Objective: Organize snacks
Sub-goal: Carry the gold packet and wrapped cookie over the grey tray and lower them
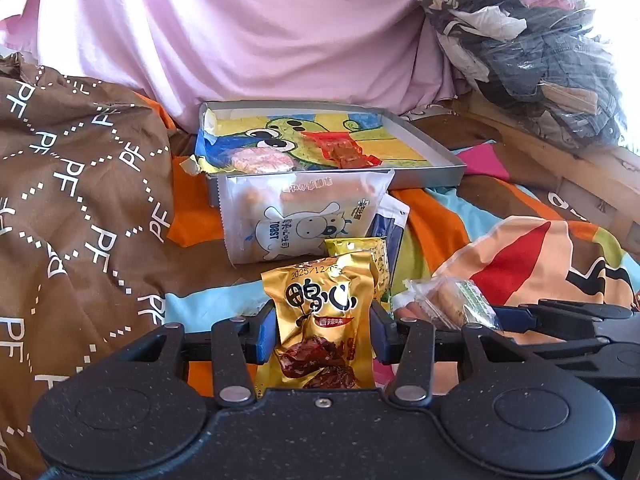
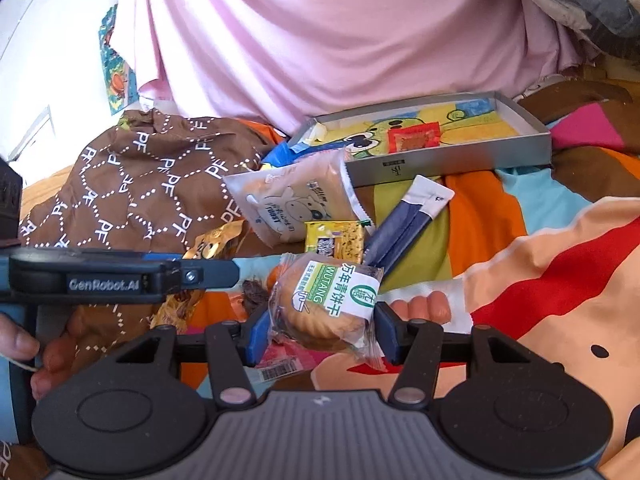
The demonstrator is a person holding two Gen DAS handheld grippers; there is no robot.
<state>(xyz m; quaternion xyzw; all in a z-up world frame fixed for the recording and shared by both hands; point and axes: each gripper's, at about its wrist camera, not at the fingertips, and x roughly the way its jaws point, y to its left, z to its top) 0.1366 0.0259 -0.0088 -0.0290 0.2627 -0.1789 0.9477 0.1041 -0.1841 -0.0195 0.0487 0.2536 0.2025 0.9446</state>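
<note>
Two tools: each grips one snack over a bed, side by side.
Left tool (image 1: 324, 332): level, pointing toward the tray; its blue fingers (image 1: 264, 334) press both sides of a gold packet (image 1: 324, 320), which stands upright between them with dark meat printed on its lower half.
Left tool, seen from the right wrist: it crosses the left of the view side-on, black with pale lettering, and a hand (image 2: 24, 356) grips it at the lower left edge.
Right tool (image 2: 318, 326): level, closed on a clear biscuit pack (image 2: 324, 306) with a green and white label; round biscuits show through the wrap.
Fingertips behind it (image 2: 420, 306): a person's, just beyond the right finger.
Loose snacks, left to right: a white toast bag (image 1: 304, 216) with a cartoon cow leans on the tray's near wall; a small yellow packet (image 1: 372, 254) lies just in front of it; a blue and white sachet (image 2: 404, 220) lies beside that.
Tray (image 1: 440, 176): shallow, grey, lined with a cartoon drawing; it holds a round pinkish snack (image 1: 256, 160) at the left and a red packet (image 1: 344, 148) near the middle.
Bed surface: a bright patchwork sheet (image 1: 440, 212) of orange, pale blue, red and peach.
Left side: a brown quilt (image 1: 80, 184) printed with white PF letters, bunched up.
Back: a pink cloth (image 1: 260, 28) hangs behind the tray.
Far right: a dark heap in clear plastic (image 1: 540, 40).
</note>
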